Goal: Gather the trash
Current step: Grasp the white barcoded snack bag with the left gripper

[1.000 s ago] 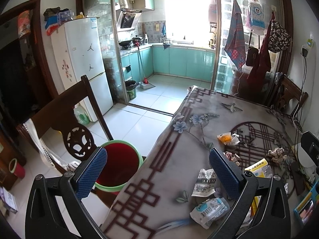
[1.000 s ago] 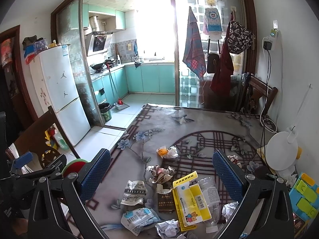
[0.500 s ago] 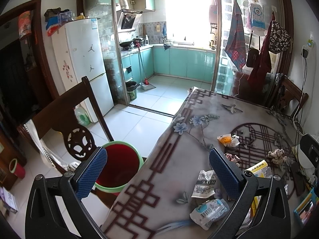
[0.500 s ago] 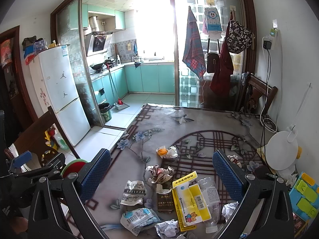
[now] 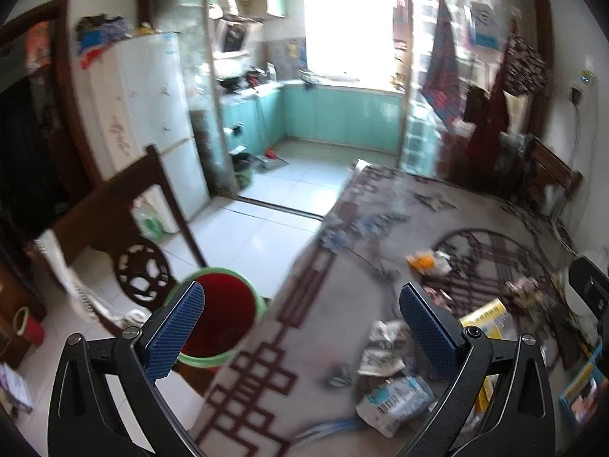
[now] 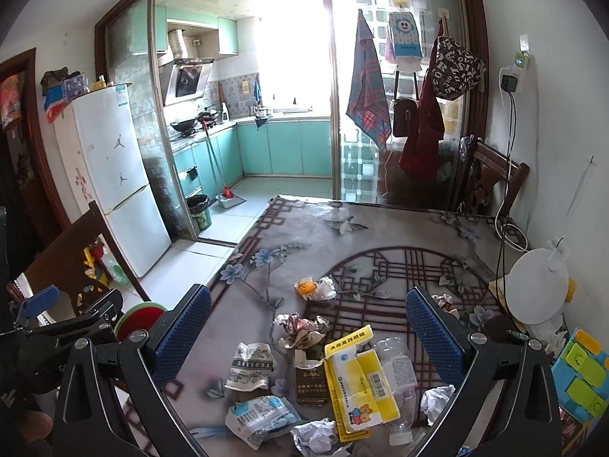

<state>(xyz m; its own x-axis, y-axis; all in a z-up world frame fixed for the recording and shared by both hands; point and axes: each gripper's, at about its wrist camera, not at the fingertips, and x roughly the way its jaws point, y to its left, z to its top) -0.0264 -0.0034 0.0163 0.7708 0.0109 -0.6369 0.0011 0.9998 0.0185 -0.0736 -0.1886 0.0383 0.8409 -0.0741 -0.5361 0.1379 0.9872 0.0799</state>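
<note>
Left wrist view is smeared with motion blur, where half a second ago it was sharp: the left gripper [image 5: 300, 327] has begun to swing, and the bench's [image 5: 342, 297] left edge now sits further under its wide, empty jaws. That reads as the start of a reach toward the litter, though which piece it is heading for I cannot tell. The red bucket with a green rim [image 5: 219, 316] stands on the floor just beside the bench's left edge, next to a dark wooden chair [image 5: 125, 205]; it is the likely place for the trash.

In the right wrist view nothing has shifted. The right gripper [image 6: 308, 331] hangs over the near part of the bench, jaws wide and holding nothing. All the trash lies on the bench near its near edge: a yellow carton [image 6: 357, 381], flattened open, a brown packet [image 6: 310, 382] touching its left side, a barcoded plastic wrapper [image 6: 259, 419], a printed grey wrapper [image 6: 251, 367], a crumpled foil wad [image 6: 300, 325], two white paper balls [image 6: 314, 436] and an orange snack wrapper [image 6: 314, 287] further toward the middle. No piece is picked up yet, so collection is only beginning.
</note>
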